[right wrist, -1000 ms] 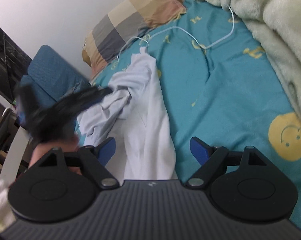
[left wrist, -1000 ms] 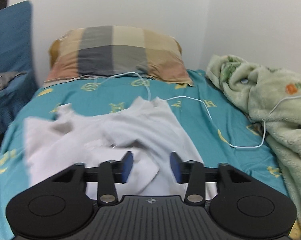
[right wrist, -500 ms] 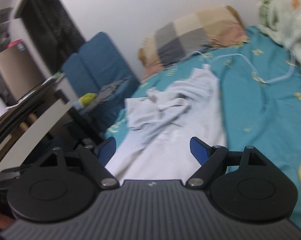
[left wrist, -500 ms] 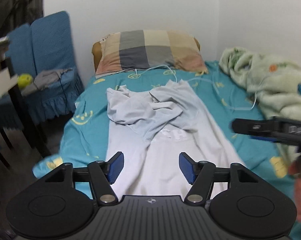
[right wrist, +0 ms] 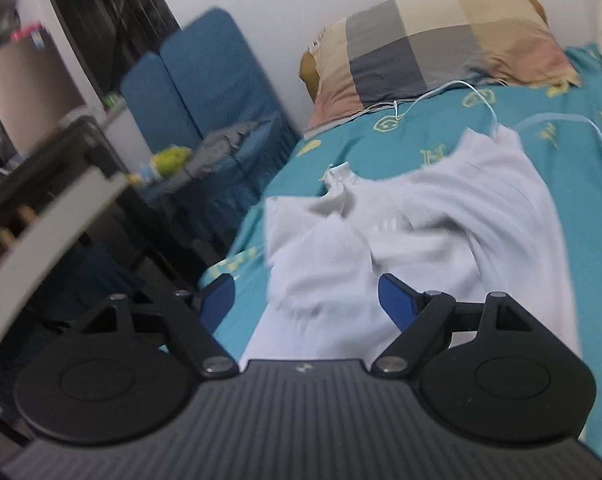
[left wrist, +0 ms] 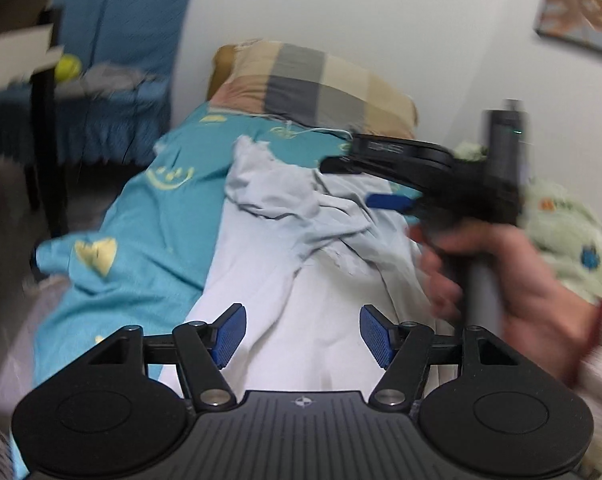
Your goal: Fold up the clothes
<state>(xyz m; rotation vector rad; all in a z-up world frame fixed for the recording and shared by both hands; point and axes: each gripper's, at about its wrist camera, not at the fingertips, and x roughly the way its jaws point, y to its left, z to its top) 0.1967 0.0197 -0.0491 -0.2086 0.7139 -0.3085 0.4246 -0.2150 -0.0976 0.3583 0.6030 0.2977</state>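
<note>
A white garment (left wrist: 301, 260) lies lengthwise on the teal bed sheet (left wrist: 161, 216), its upper part bunched and turned over on itself. My left gripper (left wrist: 301, 334) hovers open above the garment's near end, with nothing between its blue pads. In the left wrist view a person's hand (left wrist: 521, 292) holds the other gripper at the right, over the garment's crumpled part, with one blue pad (left wrist: 389, 200) showing. In the right wrist view my right gripper (right wrist: 307, 300) is open above the garment (right wrist: 421, 240) near its left edge, gripping nothing.
A checked pillow (right wrist: 433, 48) lies at the head of the bed, with a white cable (right wrist: 481, 96) trailing from it. A green fleece blanket (left wrist: 561, 232) is heaped at the right. A blue covered chair (left wrist: 121, 60) and a dark table (right wrist: 41, 208) stand left of the bed.
Both grippers have pulled back toward the foot of the bed. The left jaws have widened. The right gripper and its hand have swung into the left wrist view, over the garment.
</note>
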